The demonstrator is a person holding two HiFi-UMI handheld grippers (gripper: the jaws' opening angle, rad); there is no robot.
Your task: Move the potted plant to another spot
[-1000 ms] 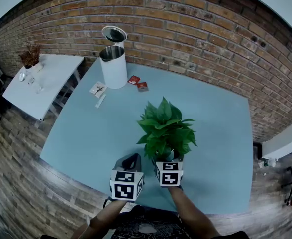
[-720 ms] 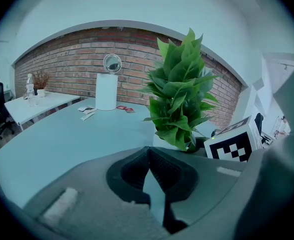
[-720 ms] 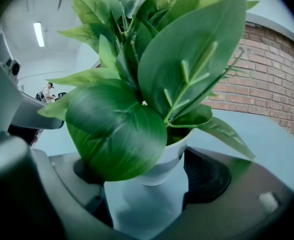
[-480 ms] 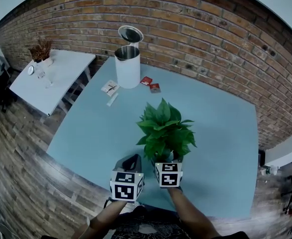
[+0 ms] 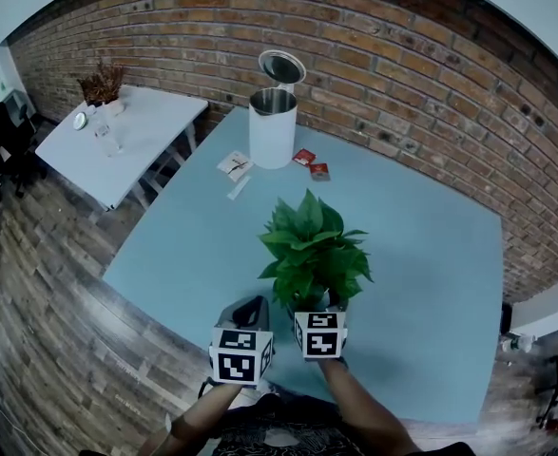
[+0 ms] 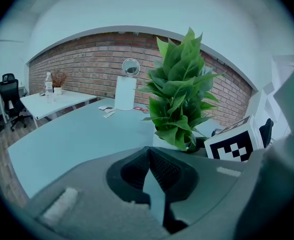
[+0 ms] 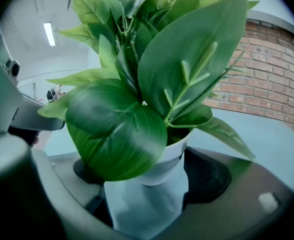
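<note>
The potted plant (image 5: 312, 252) is at the near side of the blue table (image 5: 431, 255), right in front of the person, leaves bushy and upright. The right gripper (image 5: 318, 312) has it: its two jaws sit either side of the white pot (image 7: 164, 166) and press against its walls, a firm hold by the look of it. I can't tell whether the base rests on the table or is just clear of it.

The left gripper (image 6: 148, 159) hangs just beside it on the left, jaws closed together on nothing, taking no part.

So the grab looks done, I'd say. What's left is the carry and the set-down at a new spot.

Further out, there's plenty of open tabletop left, right and ahead. At the far edge stands a white bin (image 5: 272, 131) with its lid up, two red packets (image 5: 312, 164) just to its right and white sachets (image 5: 233, 166) in front to the left, all well apart from the plant. A white side table (image 5: 155, 126) stands off to the left, brick wall (image 5: 402, 74) behind. The only thing to watch is those broad leaves blocking the view.
</note>
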